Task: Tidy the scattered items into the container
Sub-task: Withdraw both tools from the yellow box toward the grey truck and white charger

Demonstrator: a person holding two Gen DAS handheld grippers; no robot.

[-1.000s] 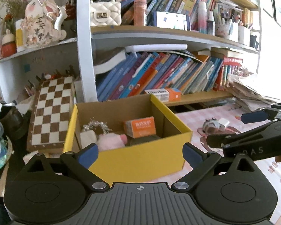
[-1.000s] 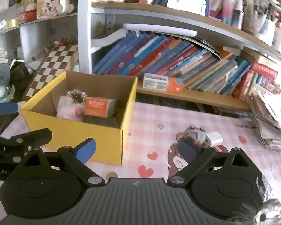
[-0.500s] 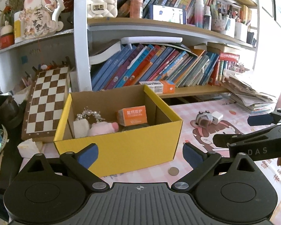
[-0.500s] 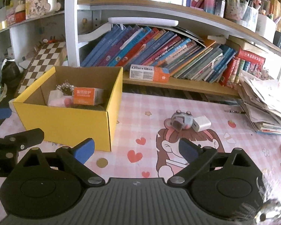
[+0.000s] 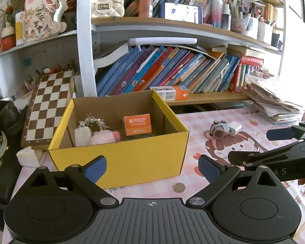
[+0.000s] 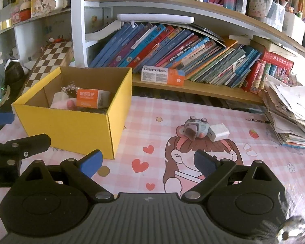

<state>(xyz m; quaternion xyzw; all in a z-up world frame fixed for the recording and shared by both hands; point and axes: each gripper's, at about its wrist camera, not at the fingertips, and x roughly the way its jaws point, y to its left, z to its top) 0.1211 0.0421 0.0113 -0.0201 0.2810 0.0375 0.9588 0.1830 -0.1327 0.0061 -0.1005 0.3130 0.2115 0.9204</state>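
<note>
Still out on tabletop [image 6: 229, 113]: grey toy [image 6: 195, 129] w/ white charger [image 6: 218, 132] touching, both prob light, hard; grip charger's flat sides. Both my jaws wide open, empty.

Open yellow cardboard box [image 5: 120, 158] upright on pink worktop, holding orange packet [image 5: 137, 124], pink plush [image 5: 103, 138], pearl trinket [image 5: 92, 122]. Right of it, apart: small grey toy [image 6: 195, 129] touching white charger cube [image 6: 218, 132]. Coin [image 5: 179, 187] just before box.
</note>
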